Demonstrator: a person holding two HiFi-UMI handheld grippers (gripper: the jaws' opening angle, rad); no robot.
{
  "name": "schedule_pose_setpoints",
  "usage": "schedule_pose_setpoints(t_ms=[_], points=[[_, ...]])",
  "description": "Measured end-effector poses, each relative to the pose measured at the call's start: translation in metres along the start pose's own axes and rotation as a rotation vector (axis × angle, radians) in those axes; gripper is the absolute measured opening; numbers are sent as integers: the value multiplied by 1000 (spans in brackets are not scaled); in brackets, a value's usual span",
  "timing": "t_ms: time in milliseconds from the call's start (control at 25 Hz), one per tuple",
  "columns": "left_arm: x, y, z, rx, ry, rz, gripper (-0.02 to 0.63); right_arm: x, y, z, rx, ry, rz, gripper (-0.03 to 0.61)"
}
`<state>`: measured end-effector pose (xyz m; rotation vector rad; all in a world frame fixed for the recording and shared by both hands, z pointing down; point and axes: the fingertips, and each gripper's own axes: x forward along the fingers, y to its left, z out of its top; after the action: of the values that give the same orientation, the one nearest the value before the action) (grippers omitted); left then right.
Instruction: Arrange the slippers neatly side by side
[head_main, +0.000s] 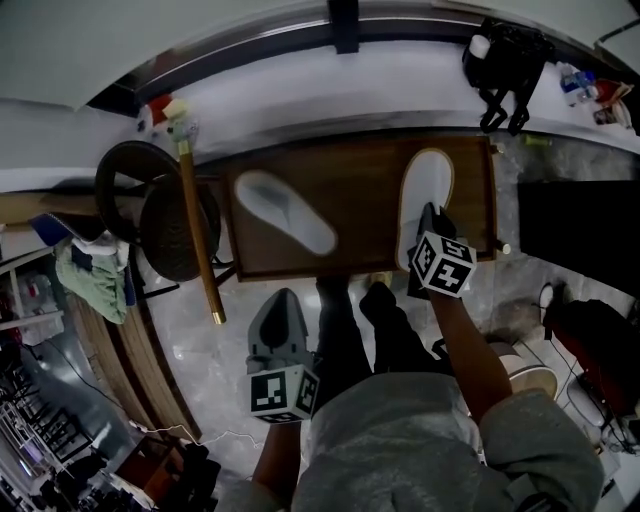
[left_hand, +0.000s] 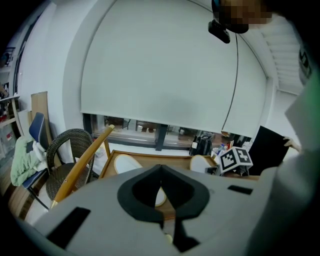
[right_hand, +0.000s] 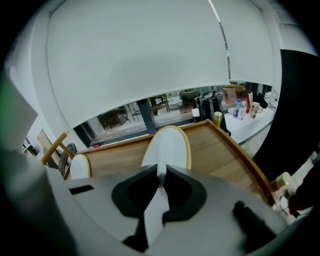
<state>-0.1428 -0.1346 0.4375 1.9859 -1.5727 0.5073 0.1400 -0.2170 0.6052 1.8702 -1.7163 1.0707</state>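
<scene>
Head view looks steeply down past the person's legs (head_main: 345, 330) to the left gripper (head_main: 283, 297), which hangs over the pale floor (head_main: 200, 350) just short of a low wooden table (head_main: 370, 175); its jaws lie together with nothing between them. Farther on, the right gripper (head_main: 431, 212) reaches over the table's near right part, jaws closed at the heel end of a white slipper (head_main: 425, 180). In the right gripper view the tips meet on that heel edge and seem to pinch it. This slipper lies lengthwise near the right rim. The second slipper (head_main: 285, 212) lies well apart toward the left, slanted across the tabletop. Beside the table's left end stands a wicker chair (head_main: 160, 215) with a wooden pole (head_main: 198, 240) across it.
</scene>
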Motion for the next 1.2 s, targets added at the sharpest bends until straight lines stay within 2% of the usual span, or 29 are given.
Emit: schedule_pose_setpoints(t_ms=[280,440,760,1200], points=[[-12,12,-2,-17,-11,24,15,2,62,1,-44,12,104,40],[-19,23,-4,-37,-19,45,15,10,91,-3,-73,26,135,40],[-22,46,-6,-51,-15,66,15,34,121,-15,-116,66,133,40],[-17,63,-6,-65,-4,65,15,48,132,-36,-132,141,129,41]])
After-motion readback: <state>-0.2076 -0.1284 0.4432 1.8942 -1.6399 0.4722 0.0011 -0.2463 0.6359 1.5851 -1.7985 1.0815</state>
